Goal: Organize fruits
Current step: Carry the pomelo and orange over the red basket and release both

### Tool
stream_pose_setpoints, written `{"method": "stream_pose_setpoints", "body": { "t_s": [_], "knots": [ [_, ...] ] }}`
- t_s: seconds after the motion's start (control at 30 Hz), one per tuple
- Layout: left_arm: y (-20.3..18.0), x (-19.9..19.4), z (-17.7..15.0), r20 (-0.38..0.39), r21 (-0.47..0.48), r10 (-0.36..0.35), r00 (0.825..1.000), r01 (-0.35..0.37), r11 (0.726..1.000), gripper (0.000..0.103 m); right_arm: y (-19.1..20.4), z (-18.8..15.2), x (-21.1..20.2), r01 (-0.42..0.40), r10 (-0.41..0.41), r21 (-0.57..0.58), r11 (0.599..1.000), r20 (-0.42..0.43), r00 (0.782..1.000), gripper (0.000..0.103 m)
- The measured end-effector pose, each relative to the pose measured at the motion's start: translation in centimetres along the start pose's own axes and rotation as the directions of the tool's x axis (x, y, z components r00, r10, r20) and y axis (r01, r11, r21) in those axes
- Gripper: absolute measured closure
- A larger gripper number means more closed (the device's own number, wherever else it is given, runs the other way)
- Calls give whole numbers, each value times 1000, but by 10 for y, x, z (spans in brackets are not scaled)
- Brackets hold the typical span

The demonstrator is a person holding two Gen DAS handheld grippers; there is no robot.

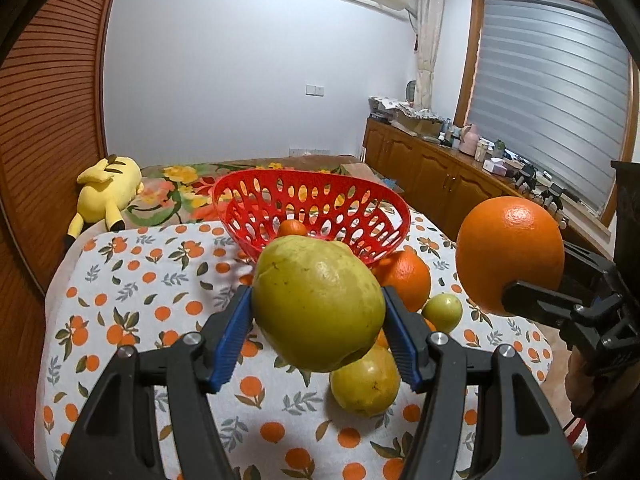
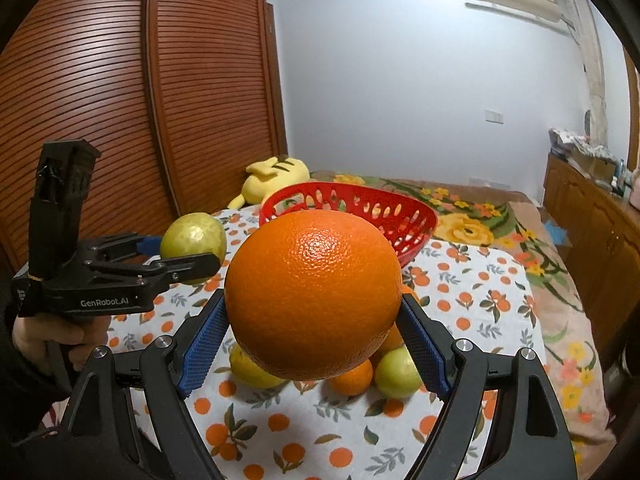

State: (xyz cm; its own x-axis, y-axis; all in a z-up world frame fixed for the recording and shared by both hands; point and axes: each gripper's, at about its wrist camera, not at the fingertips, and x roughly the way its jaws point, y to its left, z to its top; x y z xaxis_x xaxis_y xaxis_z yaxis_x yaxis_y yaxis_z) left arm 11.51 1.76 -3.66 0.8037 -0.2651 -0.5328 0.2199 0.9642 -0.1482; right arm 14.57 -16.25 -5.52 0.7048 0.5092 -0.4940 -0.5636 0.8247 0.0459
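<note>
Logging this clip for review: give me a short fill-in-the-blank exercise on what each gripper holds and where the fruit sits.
1. The left gripper is shut on a yellow-green ____.
2. The right gripper holds a large orange above the ____-patterned cloth.
3. The perforated basket behind the fruit pile is coloured ____.
4. Beyond the cloth, a yellow ____ toy lies on the bed.

Missing words: pear; orange; red; plush

A small orange fruit (image 1: pixel 292 228) sits half hidden behind the pear (image 1: pixel 318 304).
</note>
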Motion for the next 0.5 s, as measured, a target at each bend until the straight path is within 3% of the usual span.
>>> {"method": "stream_pose_setpoints", "body": {
  "t_s": [0.5],
  "knots": [
    [2, 29, 17, -13, 8, 2, 1000, -2, 1000, 40, -27, 39, 34, -14, 14, -30, 999, -9, 1000, 18]
  ]
}}
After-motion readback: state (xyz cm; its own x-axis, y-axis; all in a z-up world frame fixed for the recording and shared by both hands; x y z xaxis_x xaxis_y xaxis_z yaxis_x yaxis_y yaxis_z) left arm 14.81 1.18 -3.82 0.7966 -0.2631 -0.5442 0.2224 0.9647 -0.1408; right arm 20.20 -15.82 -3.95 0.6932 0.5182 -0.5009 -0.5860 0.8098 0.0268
